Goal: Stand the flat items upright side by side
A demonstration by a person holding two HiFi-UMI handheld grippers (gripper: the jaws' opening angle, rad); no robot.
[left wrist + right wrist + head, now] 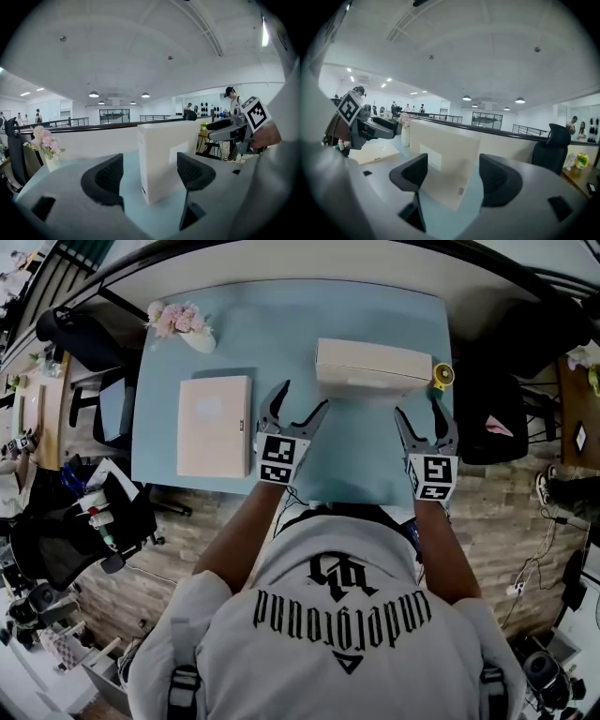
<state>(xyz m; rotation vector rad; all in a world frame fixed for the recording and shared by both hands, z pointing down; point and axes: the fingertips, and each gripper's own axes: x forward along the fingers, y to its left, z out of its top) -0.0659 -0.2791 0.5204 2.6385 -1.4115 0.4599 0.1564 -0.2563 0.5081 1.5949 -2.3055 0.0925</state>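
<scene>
Both sets of jaws gape empty. The left gripper [302,397] is the nearer to the flat box [216,425], which lies at its nine o'clock on the table [281,315], long axis twelve-to-six. The upright box [373,367] stands at the right gripper's [419,413] eleven o'clock.

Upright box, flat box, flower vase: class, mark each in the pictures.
upright box [373,362]: head view, its top side.
flat box [214,427]: head view, its broad top face.
flower vase [199,339]: head view, its white body.
</scene>
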